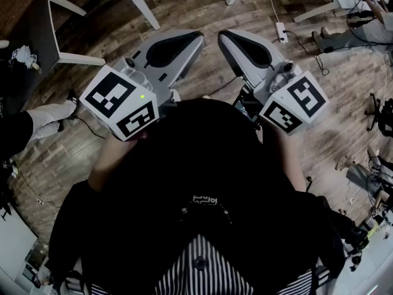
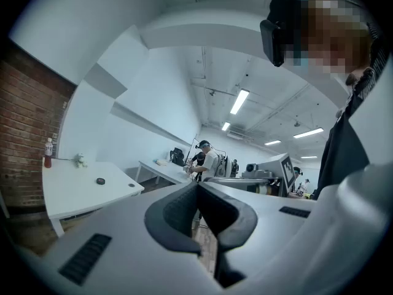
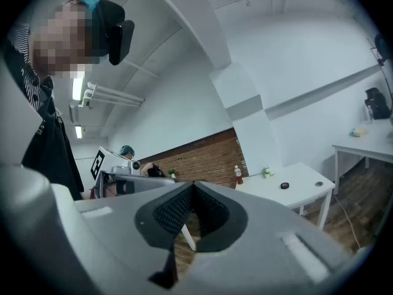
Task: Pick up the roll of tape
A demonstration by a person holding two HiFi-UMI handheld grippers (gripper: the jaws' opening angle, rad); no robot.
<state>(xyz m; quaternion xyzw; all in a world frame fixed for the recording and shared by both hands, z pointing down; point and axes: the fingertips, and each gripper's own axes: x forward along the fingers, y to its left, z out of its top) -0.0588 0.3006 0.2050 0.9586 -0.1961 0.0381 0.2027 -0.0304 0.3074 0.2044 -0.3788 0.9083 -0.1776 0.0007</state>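
Observation:
A small dark round object (image 2: pixel 100 180), perhaps the roll of tape, lies on a white table (image 2: pixel 73 192) far ahead; the right gripper view shows the same dark object (image 3: pixel 284 185) on that table (image 3: pixel 295 192). In the head view I hold both grippers close to my chest, over a wooden floor. My left gripper (image 1: pixel 199 35) is shut with nothing between its jaws, its tips meeting in the left gripper view (image 2: pixel 198 186). My right gripper (image 1: pixel 221 34) is also shut and empty (image 3: pixel 193 184). Both grippers are well away from the table.
A red bottle (image 2: pixel 48 153) and a small figurine (image 2: pixel 80 160) stand at the table's far end by a brick wall (image 3: pixel 202 158). Other people work at desks behind (image 2: pixel 206 158). White table legs (image 1: pixel 144 8) and a power strip (image 1: pixel 282 32) are on the floor.

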